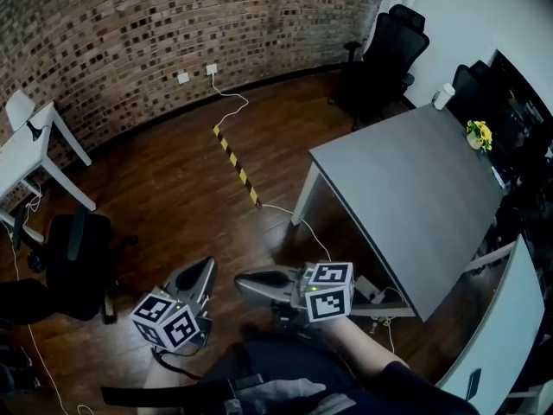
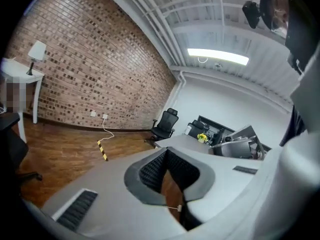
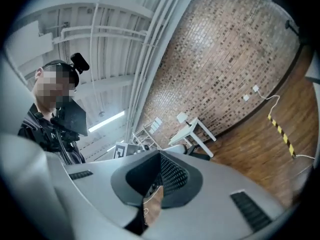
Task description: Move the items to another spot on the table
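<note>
At the left edge of the head view, a white table (image 1: 30, 150) stands near the brick wall (image 1: 173, 24). A black office chair (image 1: 78, 262) is placed below it on the wooden floor (image 1: 173, 188).

The left gripper (image 1: 209, 262) is held low over the floor, well apart from any table. Its fingers (image 2: 100, 194) are clenched. In the left gripper view the tips are seen to meet, and nothing is gripped between them.

The right gripper (image 1: 239, 281) is held just beside the left one, with its tip pointing leftward. Its fingers (image 3: 225, 189) are likewise pressed together, and the right gripper view shows nothing held between them.

A yellow-and-black striped strip (image 1: 238, 167) lies on the floor above both grippers.

The grey table (image 1: 406, 188) is located further right, well apart from both grippers. The items are found at its far end. A white cup (image 1: 443, 96) is set at the far corner, and a small bunch of yellow flowers (image 1: 478, 133) is set near the right edge. Black chairs (image 1: 389, 50) are positioned beyond the table, by the wall.
</note>
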### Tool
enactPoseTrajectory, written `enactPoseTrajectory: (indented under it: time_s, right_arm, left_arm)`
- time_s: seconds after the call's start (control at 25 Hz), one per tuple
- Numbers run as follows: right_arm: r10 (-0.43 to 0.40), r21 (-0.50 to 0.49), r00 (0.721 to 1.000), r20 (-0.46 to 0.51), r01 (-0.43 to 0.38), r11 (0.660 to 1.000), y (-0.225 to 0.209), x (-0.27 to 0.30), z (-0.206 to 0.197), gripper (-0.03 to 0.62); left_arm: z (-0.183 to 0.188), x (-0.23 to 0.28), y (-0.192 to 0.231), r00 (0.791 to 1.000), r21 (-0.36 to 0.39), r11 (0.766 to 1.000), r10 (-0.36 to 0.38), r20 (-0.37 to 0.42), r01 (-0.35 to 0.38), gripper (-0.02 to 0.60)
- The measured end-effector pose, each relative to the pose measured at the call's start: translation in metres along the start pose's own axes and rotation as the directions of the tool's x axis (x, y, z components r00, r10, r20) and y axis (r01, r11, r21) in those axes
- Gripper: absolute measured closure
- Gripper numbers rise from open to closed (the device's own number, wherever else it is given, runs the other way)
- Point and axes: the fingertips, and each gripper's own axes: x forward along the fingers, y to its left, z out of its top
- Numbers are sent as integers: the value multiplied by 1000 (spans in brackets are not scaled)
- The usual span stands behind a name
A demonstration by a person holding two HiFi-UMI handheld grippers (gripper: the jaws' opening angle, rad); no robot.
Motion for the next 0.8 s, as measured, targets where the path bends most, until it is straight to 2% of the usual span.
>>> enactPoseTrajectory:
  time_s: [0.12,0.24,0.36,0.48,0.68,0.8]
  right_arm:
    - [-73,17,994,82,72,997,-19,-19,9,612]
    - [-100,40,988,121,95,995,-37,-23,11,612]
    - [-94,50,988,123,88,995,-52,-26,18,612]
    - [-76,16,992,97,75,997,-67,-35,28,612]
    - [-9,-30,996,83,11,999,-89,-35,52,612]
    - [-19,-32,996,91,22,999,-113,-49,71,612]
  left_arm:
    - [-7,13,-7,999,54,998,-22,-43,25,588]
    - [-15,16,3,998,59,998,1,-65,3,587]
    - [-11,22,10,997,39,999,34,-73,-32,588]
    - [-7,37,9,994,38,997,69,-90,-66,588]
    - [16,74,15,989,80,991,110,-97,-103,588]
    - [28,104,7,988,112,989,105,-117,-92,588]
